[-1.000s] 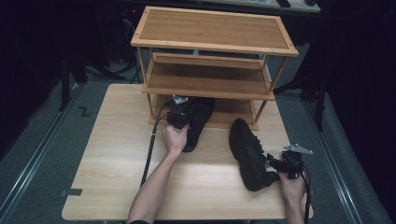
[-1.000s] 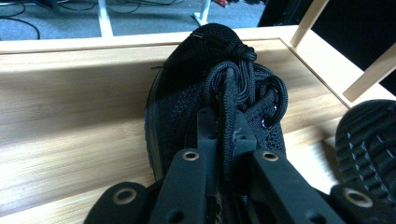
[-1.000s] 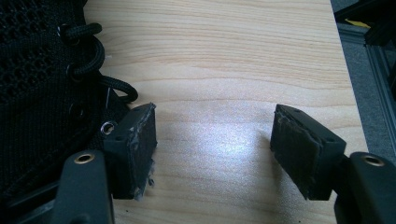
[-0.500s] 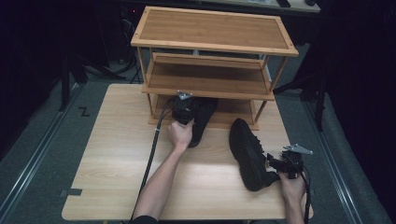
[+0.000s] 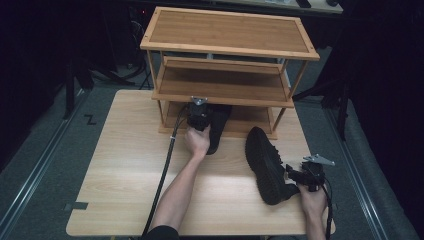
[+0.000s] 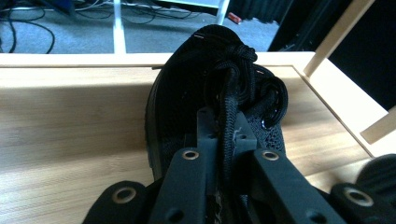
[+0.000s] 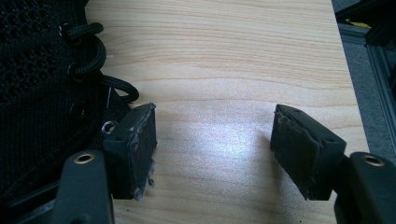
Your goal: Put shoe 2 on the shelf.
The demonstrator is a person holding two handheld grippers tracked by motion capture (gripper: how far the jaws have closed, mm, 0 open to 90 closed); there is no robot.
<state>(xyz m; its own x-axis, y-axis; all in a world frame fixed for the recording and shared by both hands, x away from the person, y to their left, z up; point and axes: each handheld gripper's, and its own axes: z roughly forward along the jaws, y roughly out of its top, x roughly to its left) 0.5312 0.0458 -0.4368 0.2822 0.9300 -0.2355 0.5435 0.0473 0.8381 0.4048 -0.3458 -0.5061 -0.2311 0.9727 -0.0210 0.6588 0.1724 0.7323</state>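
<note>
Two black shoes are here; one shoe [image 5: 219, 124] sits half under the wooden rack [image 5: 227, 35] at the desk's far edge, and the left gripper [image 5: 199, 116] is pinched tight on its laces [image 6: 229, 121]. The other shoe [image 5: 267, 164] lies near the desk's [image 5: 125, 165] front right corner; the right gripper [image 5: 302, 176] is beside its heel with jaws wide apart, holding nothing.

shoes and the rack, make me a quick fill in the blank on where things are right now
1. The left gripper is shut on one black shoe's ____.
2. That shoe sits on the wooden rack's ____ shelf.
3. The right gripper's jaws stand ____.
4. The second shoe lies on the ____.

Missing words: laces; bottom; open; table
</note>
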